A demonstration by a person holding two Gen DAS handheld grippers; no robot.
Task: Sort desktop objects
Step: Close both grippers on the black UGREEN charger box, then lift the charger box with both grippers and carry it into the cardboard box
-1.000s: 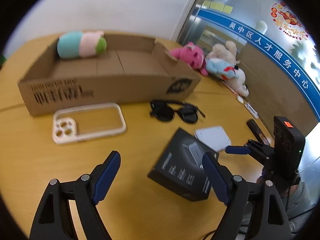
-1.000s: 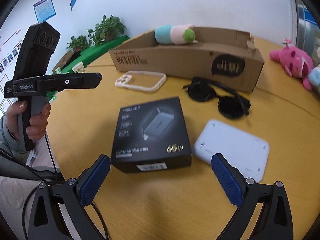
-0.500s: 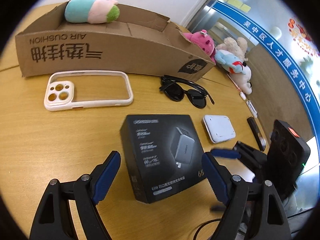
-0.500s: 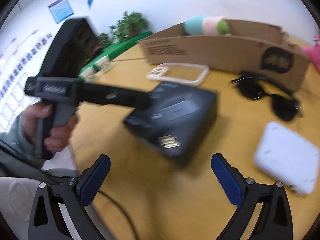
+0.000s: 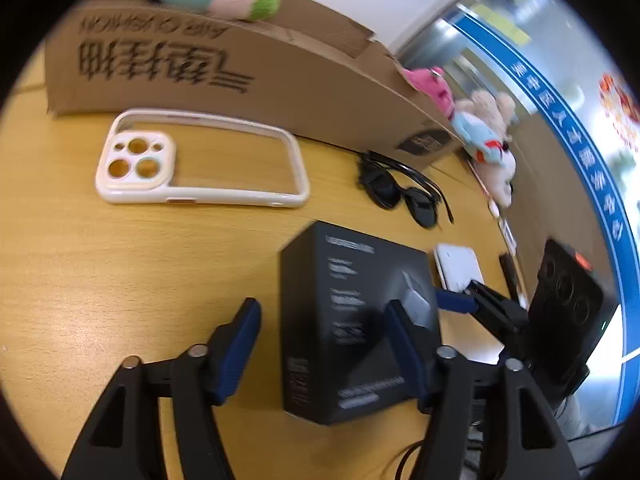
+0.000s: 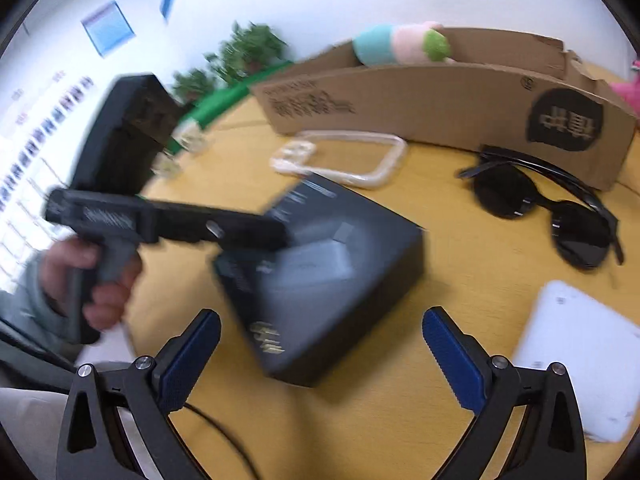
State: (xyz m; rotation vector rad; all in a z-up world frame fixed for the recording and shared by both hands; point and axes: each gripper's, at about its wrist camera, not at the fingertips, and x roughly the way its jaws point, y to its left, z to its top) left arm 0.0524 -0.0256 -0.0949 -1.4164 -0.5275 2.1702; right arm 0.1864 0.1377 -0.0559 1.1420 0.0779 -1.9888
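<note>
The black charger box (image 5: pixel 352 320) lies low in the centre of the frame on the wooden surface (image 5: pixel 120 280). The left gripper (image 5: pixel 320 332) is wide, its right finger over the box. The right gripper (image 6: pixel 320 344) is wide and empty. The white phone case (image 5: pixel 200 160), sunglasses (image 5: pixel 404 192) and cardboard box (image 5: pixel 240 80) stand beyond, at upper left and centre.

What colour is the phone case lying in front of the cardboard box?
The phone case is white with a clear back, showing the wooden table through it; clearest in the left wrist view.

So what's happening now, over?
Left gripper open, one finger over the black box. Right gripper open, empty. Sunglasses and phone case lie nearby.
</note>
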